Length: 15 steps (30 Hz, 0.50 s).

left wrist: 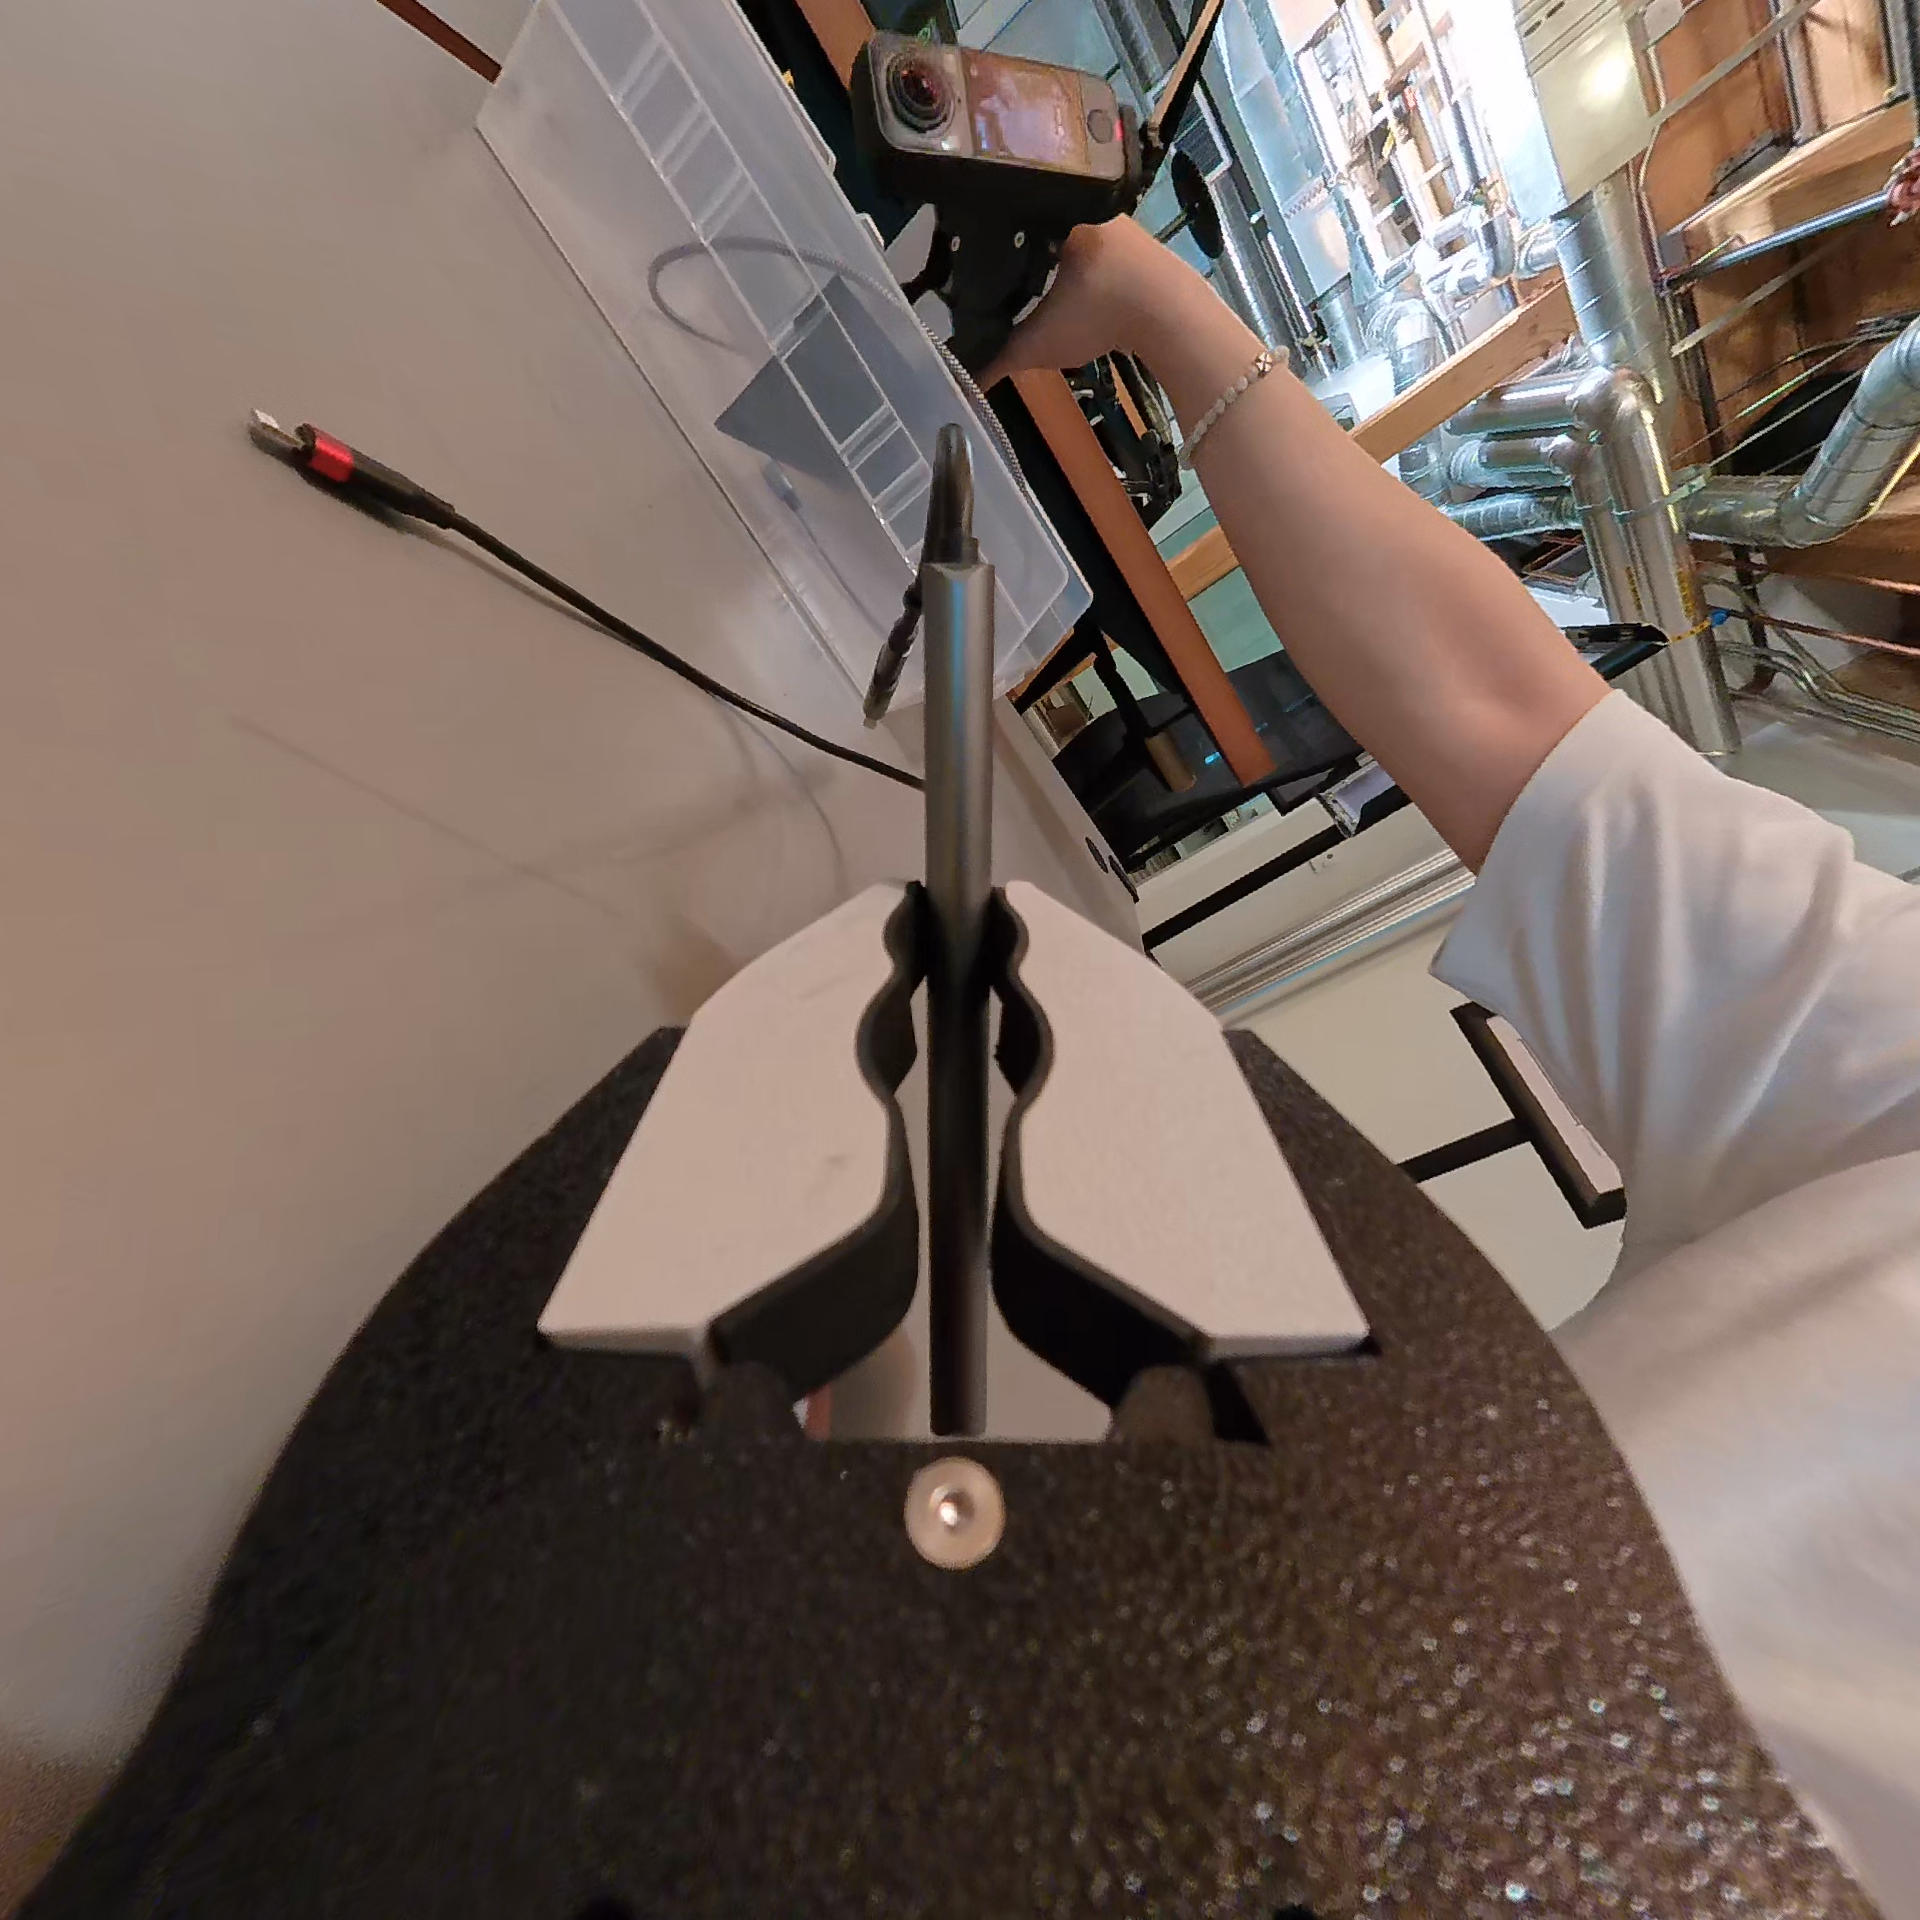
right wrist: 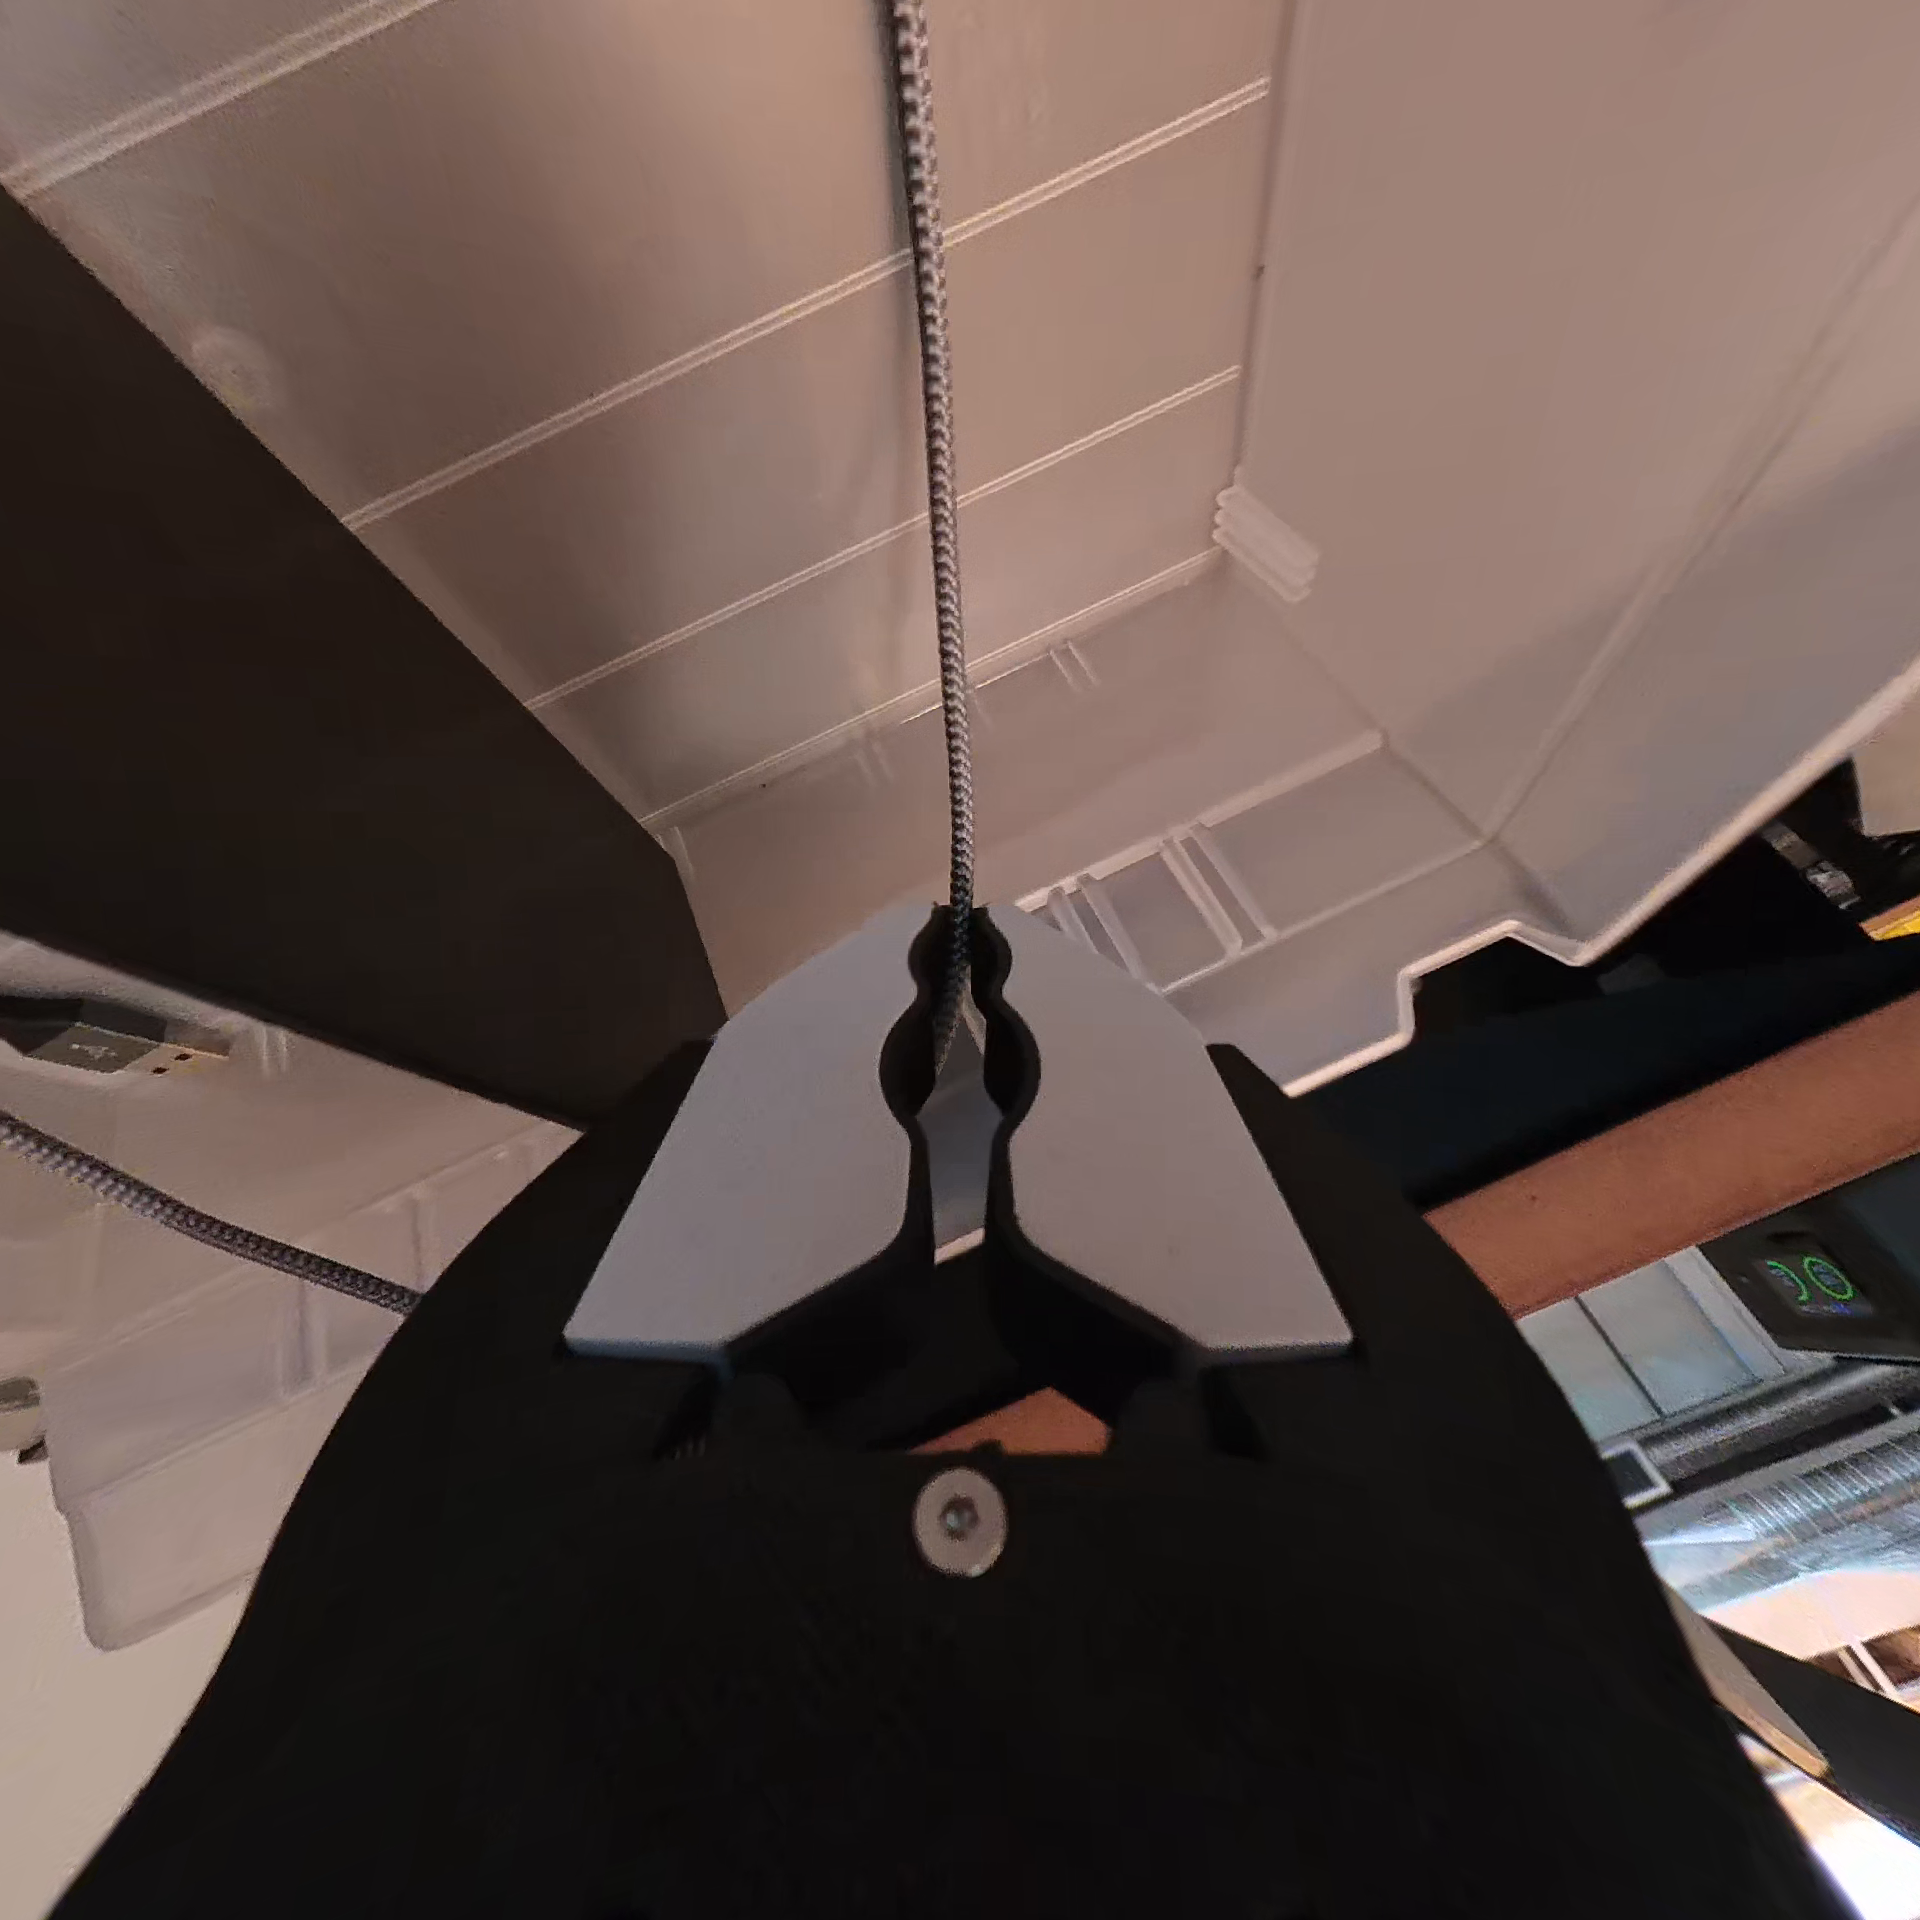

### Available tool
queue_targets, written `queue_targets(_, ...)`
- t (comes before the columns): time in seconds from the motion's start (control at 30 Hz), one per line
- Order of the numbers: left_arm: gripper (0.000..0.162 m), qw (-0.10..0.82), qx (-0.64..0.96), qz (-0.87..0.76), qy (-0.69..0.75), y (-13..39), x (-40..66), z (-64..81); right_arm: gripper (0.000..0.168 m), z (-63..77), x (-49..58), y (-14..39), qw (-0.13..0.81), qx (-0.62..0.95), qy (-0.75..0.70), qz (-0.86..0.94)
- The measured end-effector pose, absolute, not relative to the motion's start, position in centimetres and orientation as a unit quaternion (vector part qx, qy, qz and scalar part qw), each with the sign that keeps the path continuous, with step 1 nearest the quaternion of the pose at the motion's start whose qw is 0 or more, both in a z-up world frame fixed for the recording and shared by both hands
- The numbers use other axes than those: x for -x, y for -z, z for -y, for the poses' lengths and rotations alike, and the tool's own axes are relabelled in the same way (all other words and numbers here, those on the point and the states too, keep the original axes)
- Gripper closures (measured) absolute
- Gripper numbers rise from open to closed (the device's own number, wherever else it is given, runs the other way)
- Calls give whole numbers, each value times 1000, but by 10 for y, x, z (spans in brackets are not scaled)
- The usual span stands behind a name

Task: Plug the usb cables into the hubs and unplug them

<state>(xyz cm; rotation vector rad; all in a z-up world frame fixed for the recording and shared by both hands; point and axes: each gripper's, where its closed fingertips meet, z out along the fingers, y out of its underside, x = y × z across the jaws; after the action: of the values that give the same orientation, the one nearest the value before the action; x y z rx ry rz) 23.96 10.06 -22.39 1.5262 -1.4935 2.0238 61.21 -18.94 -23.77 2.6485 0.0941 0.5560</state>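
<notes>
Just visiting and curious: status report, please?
Left hand-held gripper shut on grey hub. Right hand-held gripper shut on braided cable. Red-tipped cable lies loose.

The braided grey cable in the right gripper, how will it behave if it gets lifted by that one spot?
The braided grey cable will probably droop: the right gripper pinches only a thin section. Its woven sheath looks grippy, so slipping seems unlikely. The free USB plug in the clear plastic bin would likely drag or swing.
</notes>
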Motion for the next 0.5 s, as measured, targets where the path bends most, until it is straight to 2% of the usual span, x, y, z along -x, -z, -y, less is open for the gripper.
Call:
queue_targets(0.23, 153, 99, -516, 506, -684, 224, -240, -100, 165, 179, -614, 198, 128, -959, -251, -19)
queue_targets(0.5, 153, 98, -517, 503, -685, 224, -240, -101, 165, 178, -591, 127, -25, -950, -312, 17)
